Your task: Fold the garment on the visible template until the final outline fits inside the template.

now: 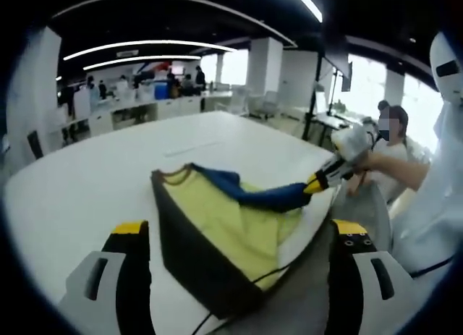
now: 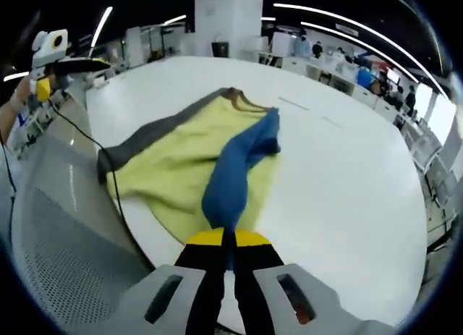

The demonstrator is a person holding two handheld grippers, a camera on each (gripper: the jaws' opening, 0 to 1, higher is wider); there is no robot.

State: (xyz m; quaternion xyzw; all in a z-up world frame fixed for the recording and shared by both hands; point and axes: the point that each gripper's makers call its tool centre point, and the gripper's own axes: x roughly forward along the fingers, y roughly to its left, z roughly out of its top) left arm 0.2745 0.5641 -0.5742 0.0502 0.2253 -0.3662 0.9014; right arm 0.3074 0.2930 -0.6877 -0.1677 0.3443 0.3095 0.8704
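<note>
The garment (image 2: 184, 158) lies on the white surface (image 2: 340, 168), near its rounded edge. Its main panel is pale yellow, with a dark grey band (image 1: 195, 248) along one side and a tan neckline trim (image 2: 239, 98) at the far end. A blue section (image 2: 239, 168) of the garment is lifted off the yellow panel and drawn out into a taut strip. The right claw (image 2: 228, 241) is clenched on the end of this blue strip, its yellow-tipped jaws closed together. In the left gripper view the right claw (image 1: 318, 181) grips the same strip beside the surface edge. The left claw (image 1: 239, 230) is released, jaws wide apart, hovering above the garment near the grey band.
</note>
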